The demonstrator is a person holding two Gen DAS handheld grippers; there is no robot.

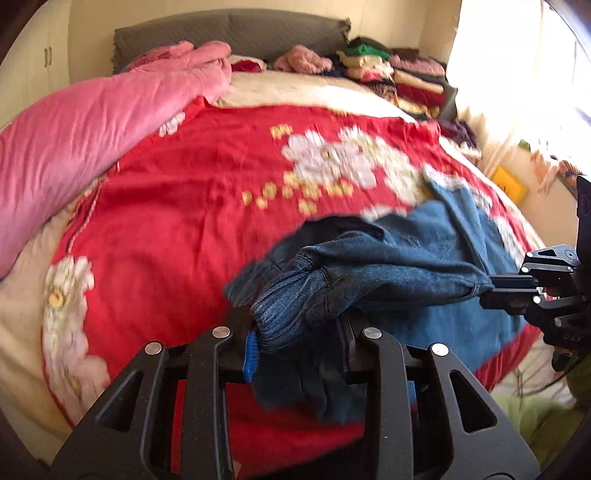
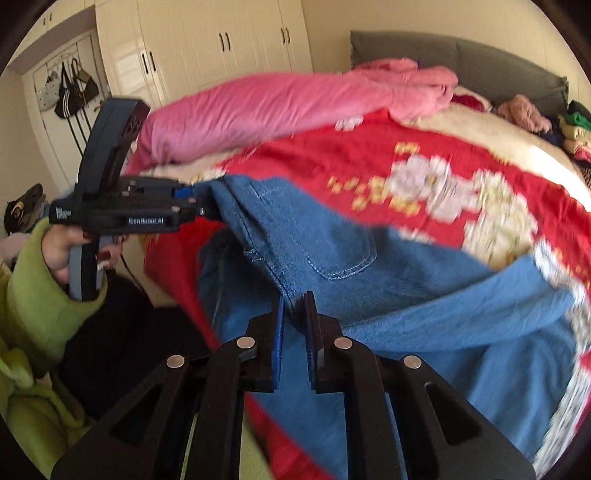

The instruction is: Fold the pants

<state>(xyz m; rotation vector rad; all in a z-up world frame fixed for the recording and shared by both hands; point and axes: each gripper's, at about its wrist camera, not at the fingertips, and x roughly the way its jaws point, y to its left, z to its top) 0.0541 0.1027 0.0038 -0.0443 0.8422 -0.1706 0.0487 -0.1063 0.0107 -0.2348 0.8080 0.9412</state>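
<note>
Blue denim pants (image 1: 399,266) hang bunched over the red floral blanket (image 1: 192,206) on the bed. My left gripper (image 1: 299,343) is shut on the ribbed waistband, held above the blanket. It also shows in the right wrist view (image 2: 201,206), pinching the waist corner of the pants (image 2: 332,258). My right gripper (image 2: 293,332) is shut on the waist edge of the pants, near a back pocket. It shows in the left wrist view (image 1: 487,291), gripping the cloth at the right. The legs trail away to the right over the blanket (image 2: 369,162).
A pink duvet (image 1: 92,122) lies rolled along the bed's left side. Stacks of folded clothes (image 1: 402,81) sit at the far right by the grey headboard (image 1: 229,33). Cream wardrobes (image 2: 207,48) and hanging bags (image 2: 70,92) stand left of the bed.
</note>
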